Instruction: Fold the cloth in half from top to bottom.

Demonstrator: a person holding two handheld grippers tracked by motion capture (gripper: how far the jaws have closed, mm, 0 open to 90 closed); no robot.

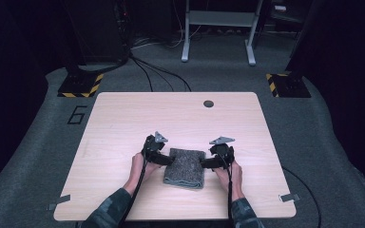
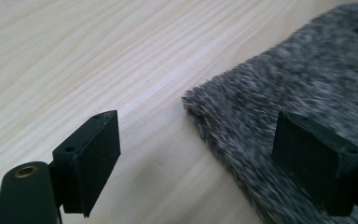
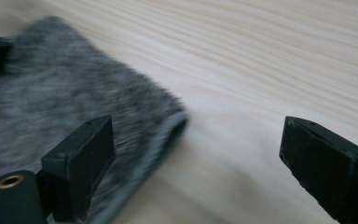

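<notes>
A folded grey fuzzy towel (image 1: 185, 167) lies on the wooden table (image 1: 123, 118), near its front middle. My left gripper (image 1: 168, 160) sits at the towel's left edge and my right gripper (image 1: 204, 163) at its right edge, tips pointing inward toward each other. In the left gripper view the left gripper (image 2: 205, 161) stands open: one jaw hangs over the towel (image 2: 298, 84), the other over bare wood. In the right gripper view the right gripper (image 3: 204, 165) is open too, one jaw above the towel (image 3: 51, 102) and its folded corner, the other above the table. Nothing is gripped.
A dark round grommet hole (image 1: 208, 103) sits near the table's far edge. Beyond the table are floor cables (image 1: 157, 71), a metal frame's legs (image 1: 218, 28) and two yellow-and-black striped bases (image 1: 81, 85). Bare wood surrounds the towel on all sides.
</notes>
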